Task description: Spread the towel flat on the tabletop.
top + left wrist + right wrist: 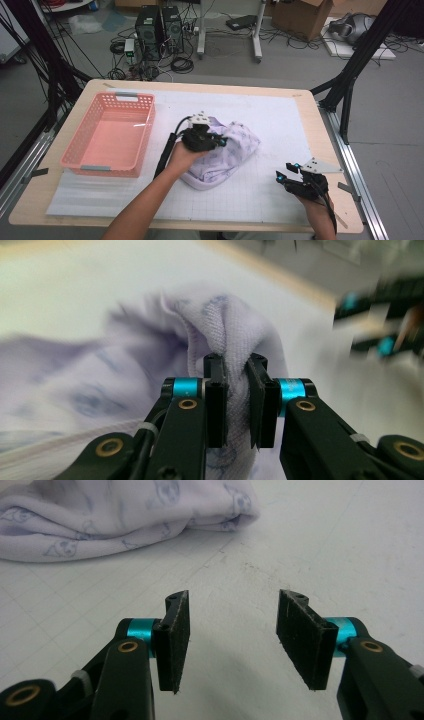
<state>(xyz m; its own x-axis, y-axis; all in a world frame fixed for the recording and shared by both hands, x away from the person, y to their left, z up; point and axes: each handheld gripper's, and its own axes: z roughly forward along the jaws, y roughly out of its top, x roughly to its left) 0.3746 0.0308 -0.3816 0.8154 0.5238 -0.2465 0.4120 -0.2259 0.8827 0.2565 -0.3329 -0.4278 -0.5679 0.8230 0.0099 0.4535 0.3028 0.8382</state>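
A crumpled pale lilac cloth (227, 150) with a faint printed pattern lies mid-table on the white gridded mat (280, 120). My left gripper (220, 141) rests on top of it. In the left gripper view a raised fold of the cloth (227, 335) is pinched between the two pads, so the left gripper (235, 400) is shut on it. My right gripper (286, 171) hovers near the table's front right corner, apart from the cloth. In the right gripper view the right gripper (232, 640) stands open over bare mat, with the cloth's edge (125, 515) farther off.
A pink plastic basket (107, 170) stands on the left side of the table, nothing inside it. The mat (280, 120) covers most of the wooden tabletop. Black frame posts rise beside both table sides.
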